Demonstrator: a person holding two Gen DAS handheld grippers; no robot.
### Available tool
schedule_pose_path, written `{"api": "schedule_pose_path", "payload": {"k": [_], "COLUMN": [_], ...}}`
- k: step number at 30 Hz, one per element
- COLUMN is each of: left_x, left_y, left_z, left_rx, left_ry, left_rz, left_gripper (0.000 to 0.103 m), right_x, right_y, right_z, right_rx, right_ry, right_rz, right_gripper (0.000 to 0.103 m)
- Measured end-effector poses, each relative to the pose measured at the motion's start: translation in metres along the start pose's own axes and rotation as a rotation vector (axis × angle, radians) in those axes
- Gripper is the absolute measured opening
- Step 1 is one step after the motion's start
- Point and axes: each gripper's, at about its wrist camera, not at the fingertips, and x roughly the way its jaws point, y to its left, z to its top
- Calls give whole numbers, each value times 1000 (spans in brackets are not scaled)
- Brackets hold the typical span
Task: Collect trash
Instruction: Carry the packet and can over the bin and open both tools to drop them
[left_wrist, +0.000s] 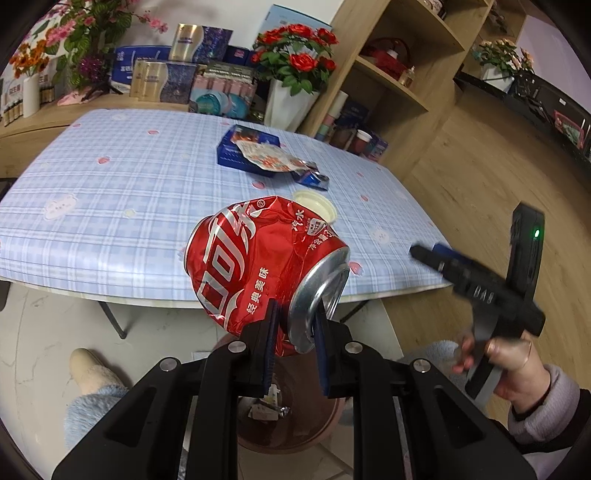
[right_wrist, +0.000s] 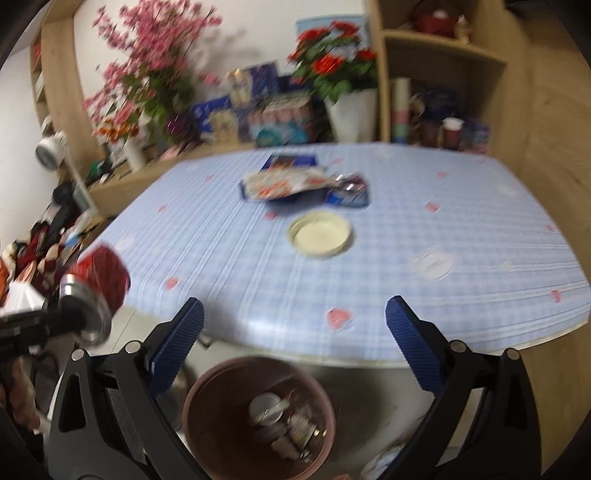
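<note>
Can (left_wrist: 258, 258): crushed red soda can, held in the air over the near desk edge, above the bin. Long axis runs diagonally in left wrist view; silver top end w/ opening points lower right toward the camera, dented base end points upper left, away.
Left gripper (left_wrist: 295, 336): closed on the can; one blue pad on the red wall, the other inside the mouth, so it pinches the rim end.
Right gripper (right_wrist: 295, 343): jaws spread wide, nothing btwn them; hangs over the bin. In left wrist view it's at right, blurred, held by a hand (left_wrist: 506, 369) in a fleecy sleeve.
Bin (right_wrist: 207, 387): pinkish-brown round bin on the floor just below the desk edge; white scraps inside, blurred.
Desk (left_wrist: 110, 206): blue plaid cloth w/ pink spots.
Lid (right_wrist: 319, 230): cream round lid, rim up, mid-desk.
Wrapper (left_wrist: 273, 157): crinkled foil wrapper lying across a blue box (left_wrist: 231, 153), farther back.
Small pack (left_wrist: 312, 179): blue, crumpled, just beside the wrapper.
</note>
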Motion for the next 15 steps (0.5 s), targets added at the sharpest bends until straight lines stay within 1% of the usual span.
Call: {"api": "schedule_pose_path", "payload": {"k": [4, 6, 10, 15], "left_x": [10, 14, 22, 29], "left_y": [-6, -10, -18, -27], "left_z": [-5, -8, -13, -19], "left_rx": [10, 12, 21, 38], "left_ry": [29, 43, 70, 105], "left_rz": [-19, -27, -47, -74], "left_gripper": [18, 18, 18, 18], "right_x": [-10, -13, -17, -19], "right_y": [-20, -26, -39, -46], "right_z": [6, 8, 10, 7], "right_rx": [48, 63, 89, 103], "right_ry": [-55, -69, -79, -83], "right_rz": [-37, -55, -78, -88], "right_gripper": [97, 97, 97, 97]}}
